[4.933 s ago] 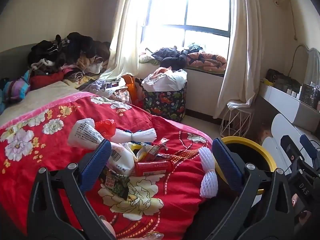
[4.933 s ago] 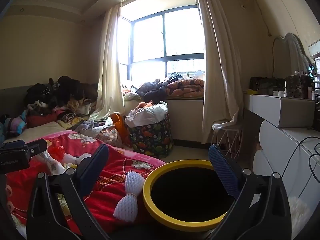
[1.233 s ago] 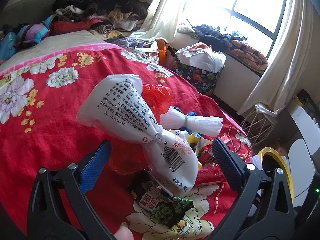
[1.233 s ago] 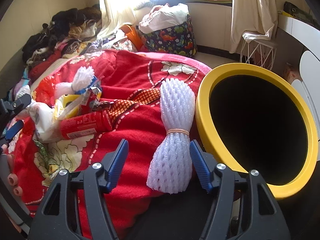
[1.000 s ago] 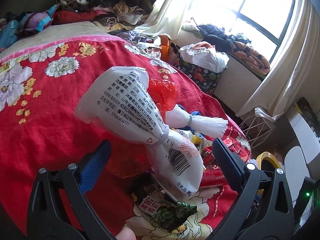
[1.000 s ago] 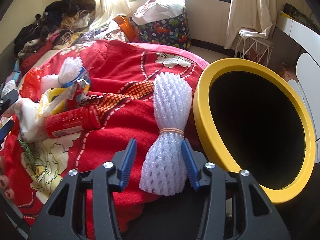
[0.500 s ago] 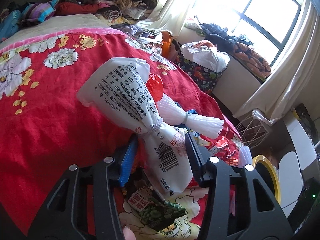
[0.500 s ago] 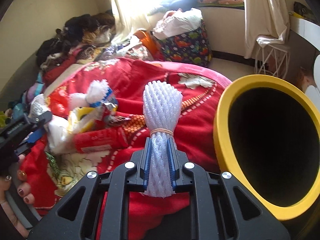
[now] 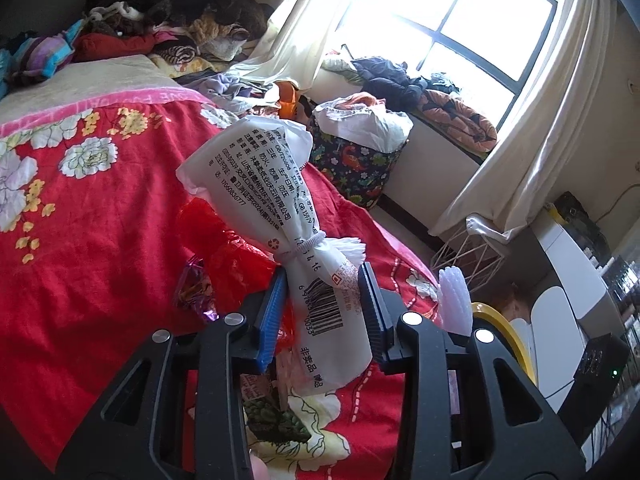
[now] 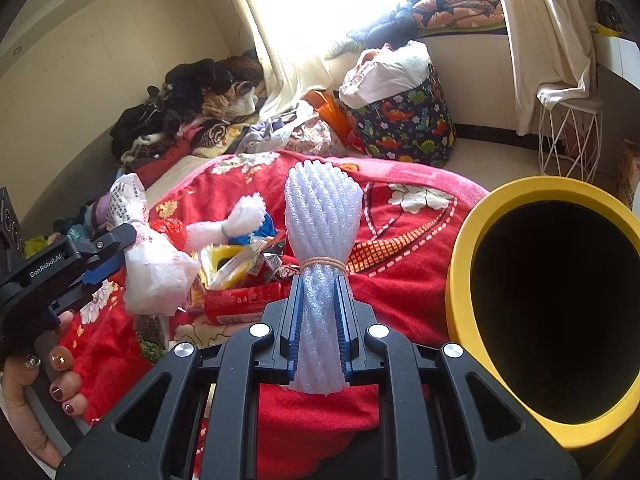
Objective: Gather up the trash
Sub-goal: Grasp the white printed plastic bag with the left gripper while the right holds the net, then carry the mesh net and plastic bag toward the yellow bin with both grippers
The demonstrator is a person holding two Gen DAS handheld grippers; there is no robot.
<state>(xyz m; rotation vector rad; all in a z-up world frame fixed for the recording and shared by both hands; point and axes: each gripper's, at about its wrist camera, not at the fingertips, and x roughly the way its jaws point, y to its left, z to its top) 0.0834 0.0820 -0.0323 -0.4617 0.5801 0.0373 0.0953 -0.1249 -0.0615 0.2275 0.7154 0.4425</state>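
My left gripper point(image 9: 323, 312) is shut on a white printed plastic bag point(image 9: 276, 208) tied at its middle and holds it up off the red bedspread point(image 9: 80, 240); the bag also shows in the right wrist view point(image 10: 152, 256). My right gripper point(image 10: 318, 320) is shut on a white foam net bundle point(image 10: 322, 232) bound with a rubber band, lifted above the bed. A yellow-rimmed black bin point(image 10: 548, 304) stands just right of it. More trash lies on the bed: a red can point(image 10: 240, 300), a yellow wrapper point(image 10: 228, 260), a second foam bundle point(image 10: 236, 220), a red plastic bag point(image 9: 224, 248).
A dinosaur-print basket point(image 10: 404, 124) full of laundry stands by the window. Piled clothes point(image 9: 168, 12) cover the bed's far end. A white wire stool point(image 10: 568, 136) and a white dresser point(image 9: 568, 264) stand to the right.
Both grippers have closed: the left on the white bag, the right on the foam bundle. Both items have been lifted off the bedspread.
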